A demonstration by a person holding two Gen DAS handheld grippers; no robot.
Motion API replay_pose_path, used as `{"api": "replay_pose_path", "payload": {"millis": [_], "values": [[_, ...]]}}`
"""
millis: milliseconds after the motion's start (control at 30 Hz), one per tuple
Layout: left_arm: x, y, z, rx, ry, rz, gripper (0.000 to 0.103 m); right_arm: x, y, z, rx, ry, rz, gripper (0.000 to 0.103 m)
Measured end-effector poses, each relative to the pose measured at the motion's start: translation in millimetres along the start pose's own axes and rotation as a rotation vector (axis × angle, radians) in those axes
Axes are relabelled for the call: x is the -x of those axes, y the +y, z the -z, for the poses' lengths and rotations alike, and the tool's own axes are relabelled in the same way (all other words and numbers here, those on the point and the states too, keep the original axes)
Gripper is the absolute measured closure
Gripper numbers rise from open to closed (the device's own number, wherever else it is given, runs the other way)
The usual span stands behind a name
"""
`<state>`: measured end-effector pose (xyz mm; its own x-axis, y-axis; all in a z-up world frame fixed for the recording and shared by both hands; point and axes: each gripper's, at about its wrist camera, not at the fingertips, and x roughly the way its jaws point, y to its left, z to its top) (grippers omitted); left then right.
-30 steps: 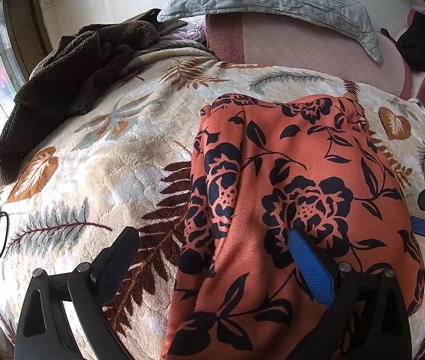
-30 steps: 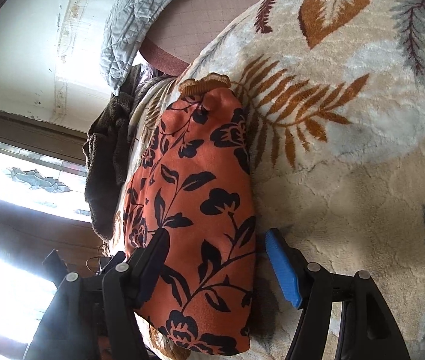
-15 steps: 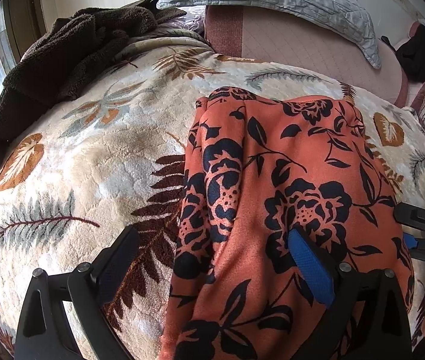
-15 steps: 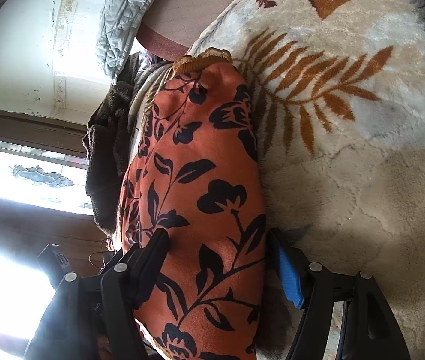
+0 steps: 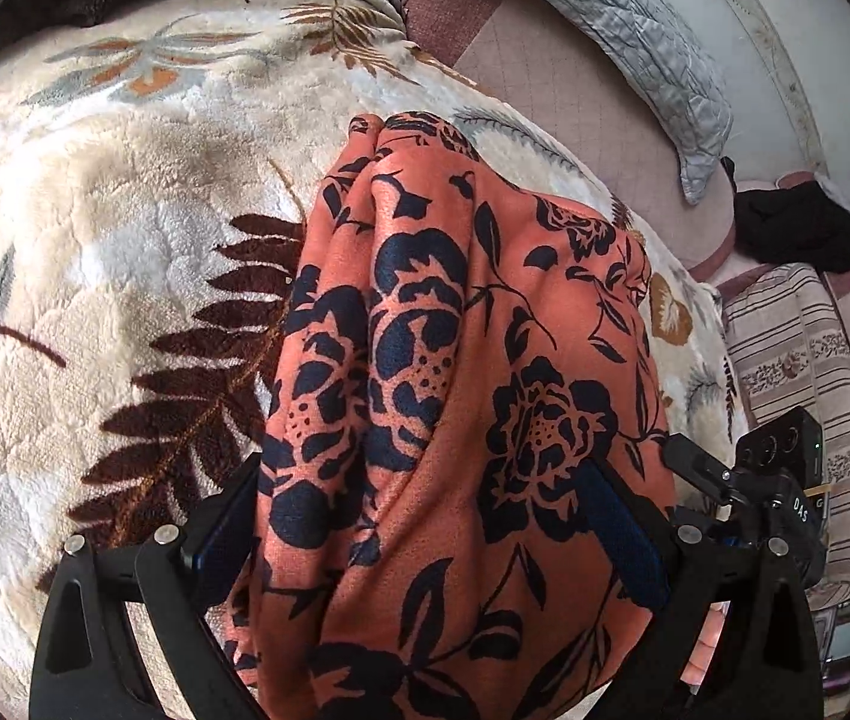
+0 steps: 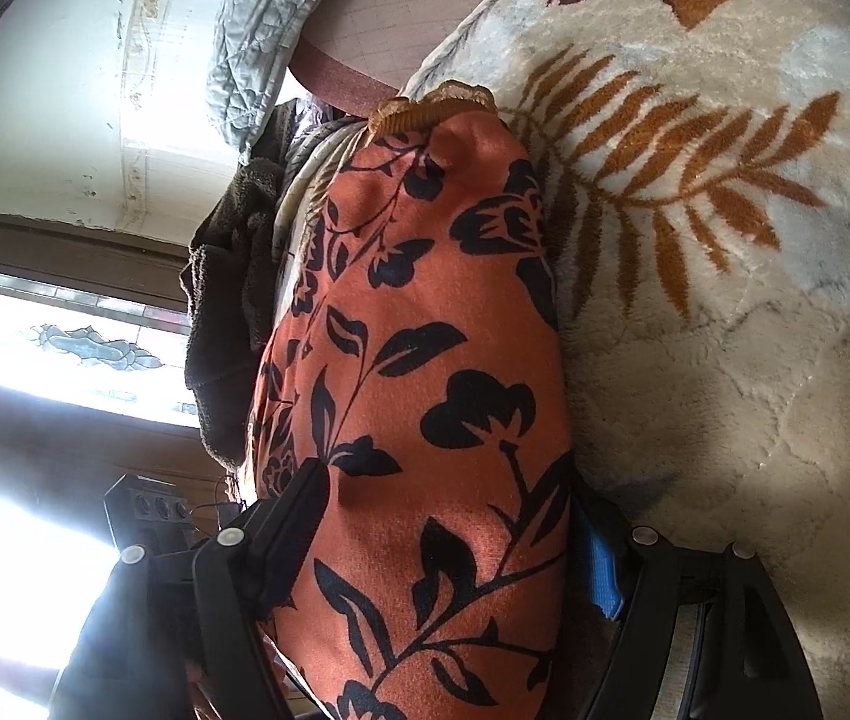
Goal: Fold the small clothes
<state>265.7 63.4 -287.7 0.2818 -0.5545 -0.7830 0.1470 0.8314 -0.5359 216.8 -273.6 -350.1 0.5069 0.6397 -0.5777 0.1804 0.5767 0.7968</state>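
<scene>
- Fingers of the left hand-held gripper (image 5: 425, 531), at the bottom of the left wrist view, stand on either side of a bunched fold of the orange floral garment (image 5: 460, 372); cloth fills the whole gap, and both blue pads press into it, so this gripper pinches the garment.
- Right hand-held gripper (image 6: 454, 528), at the bottom of the right wrist view, likewise has the garment (image 6: 425, 360) between its fingers; the black finger at lower left and the blue pad (image 6: 601, 570) at lower right both touch the cloth, gripping it.
- Orange garment with dark blue flowers and leaves: it occupies the centre of both views, gathered and raised into a ridge, running from the fingers toward the upper middle of each frame. A ribbed orange band (image 6: 430, 105) marks its far end in the right wrist view.
- Plush blanket (image 5: 125, 228), cream with brown and grey leaves, lies under and around the garment, filling the left half of the left wrist view.
- Other gripper's black body (image 5: 772, 498) appears at the lower right edge of the left wrist view, just beside the garment.
- Grey quilted pillow (image 5: 634, 18) lies at the upper right, beyond the blanket.
- Dark brown towel-like cloth (image 6: 227, 312) sits at centre left of the right wrist view, beside a bright window (image 6: 65, 354).
</scene>
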Motion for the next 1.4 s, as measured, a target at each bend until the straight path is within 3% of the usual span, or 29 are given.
{"api": "replay_pose_path", "payload": {"millis": [167,267,333,533,733,933,1400], "values": [[0,8,-3,0.046,0.005,0.099,0.005,-7,5,1,0.039,-0.004,0.015,0.035],[-2,8,-3,0.038,-0.001,0.080,0.022,-9,7,3,0.051,-0.014,0.028,0.042],[-3,9,-4,0.027,-0.007,0.046,0.042,-10,10,4,0.070,-0.026,0.046,0.046],[3,3,-3,0.005,-0.039,0.044,0.058,-3,29,9,0.160,-0.087,0.091,0.058],[10,-23,1,-0.039,-0.064,0.055,0.063,23,52,15,0.271,-0.165,0.110,0.061],[24,-73,18,-0.122,-0.102,0.079,0.064,74,63,15,0.362,-0.255,0.114,0.062],[11,-175,67,-0.239,-0.104,0.069,0.064,182,22,32,0.412,-0.359,0.111,0.062]]}}
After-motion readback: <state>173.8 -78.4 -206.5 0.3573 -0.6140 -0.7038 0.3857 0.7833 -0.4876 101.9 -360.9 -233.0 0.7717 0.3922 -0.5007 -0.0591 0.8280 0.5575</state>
